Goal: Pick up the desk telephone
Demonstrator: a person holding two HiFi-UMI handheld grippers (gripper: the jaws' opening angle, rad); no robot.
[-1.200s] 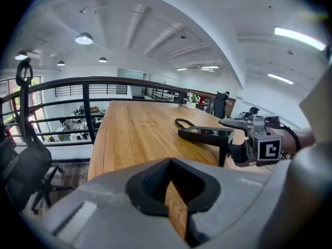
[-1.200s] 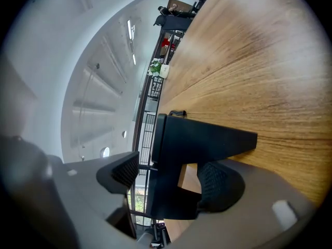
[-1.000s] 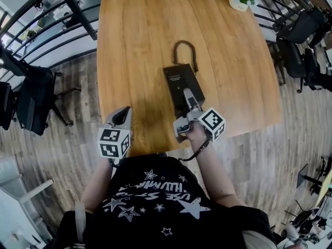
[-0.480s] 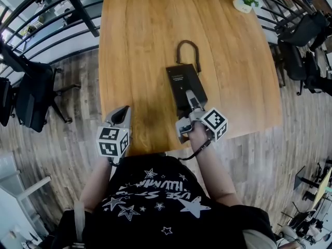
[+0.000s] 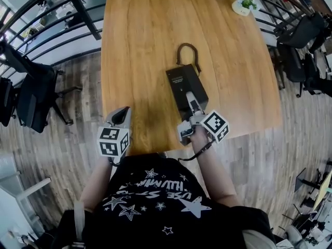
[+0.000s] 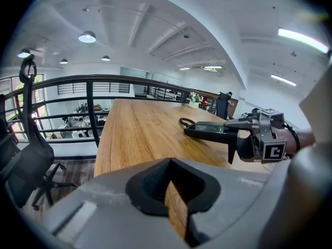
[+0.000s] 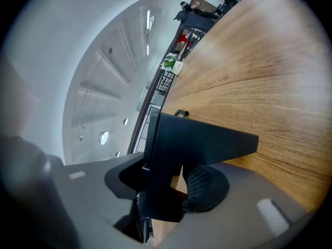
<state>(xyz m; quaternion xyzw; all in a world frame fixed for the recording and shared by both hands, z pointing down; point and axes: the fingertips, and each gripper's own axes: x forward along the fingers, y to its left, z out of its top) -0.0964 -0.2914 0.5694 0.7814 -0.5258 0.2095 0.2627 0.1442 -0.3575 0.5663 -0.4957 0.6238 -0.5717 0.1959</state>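
Observation:
The black desk telephone (image 5: 185, 84) lies on the wooden table (image 5: 140, 45), with its coiled cord (image 5: 188, 51) looped behind the far end. My right gripper (image 5: 191, 104) has its jaws around the phone's near end. The right gripper view shows the phone body (image 7: 207, 139) wedged between the closing jaws, both pads against it. From the left gripper view, the phone (image 6: 207, 131) and the right gripper (image 6: 233, 139) are visible at the right. My left gripper (image 5: 122, 115) hovers over the table's near edge, left of the phone, shut and holding nothing.
A small potted plant (image 5: 241, 1) stands at the table's far right corner. A black railing (image 5: 78, 4) runs behind and left of the table. Office chairs stand on the wood floor at the left (image 5: 31, 97) and right (image 5: 301, 40).
The right gripper's jaws have narrowed onto the phone's near end and the gripper has rolled slightly. The left gripper has stayed put.

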